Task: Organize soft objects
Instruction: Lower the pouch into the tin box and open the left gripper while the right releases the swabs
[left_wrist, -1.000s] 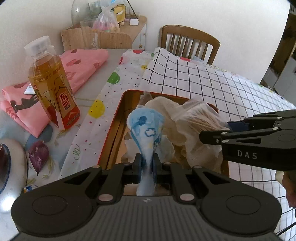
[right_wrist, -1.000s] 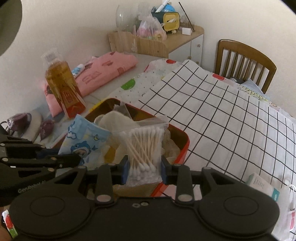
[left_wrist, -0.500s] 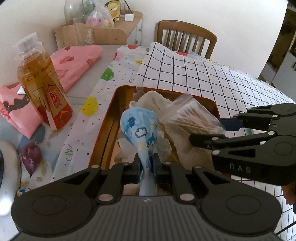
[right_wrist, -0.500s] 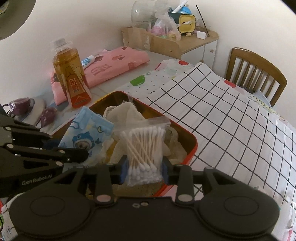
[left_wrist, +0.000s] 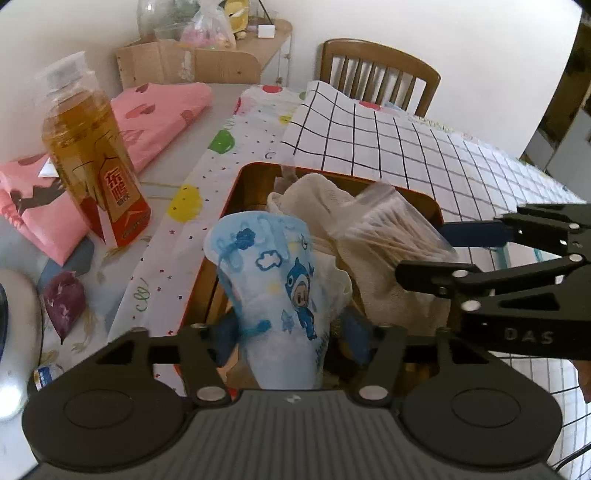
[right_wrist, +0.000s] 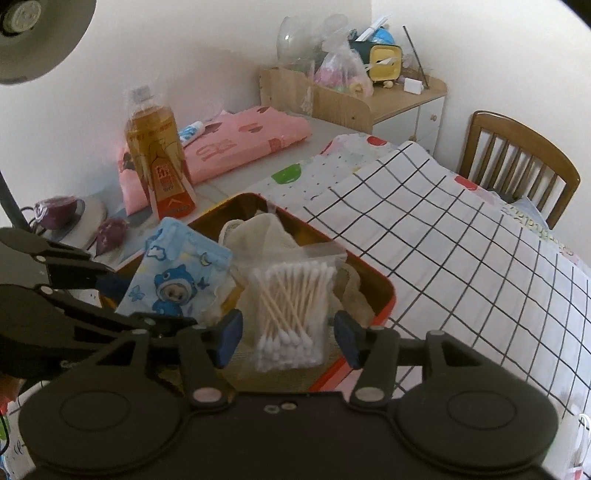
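1. A lived-in home room: a wooden slat-back chair (right_wrist: 517, 162) stands at a surface (left_wrist: 221, 99) draped in checked and dotted cloths.
2. A small wooden cabinet (right_wrist: 406, 103) against the plain wall holds household clutter.
3. A bottled tea drink (left_wrist: 92, 155) stands beside folded pink fabric (left_wrist: 155, 110).

Tin (left_wrist: 236, 192) before me on table, pouch (left_wrist: 273, 291) in its left side, swab bag (right_wrist: 291, 314) right of pouch, cloth (right_wrist: 258, 236) behind both. Bottle (left_wrist: 92, 162) left of tin. Folded fabric (left_wrist: 155, 110) behind bottle. Chair (left_wrist: 380, 81) at table's far end.
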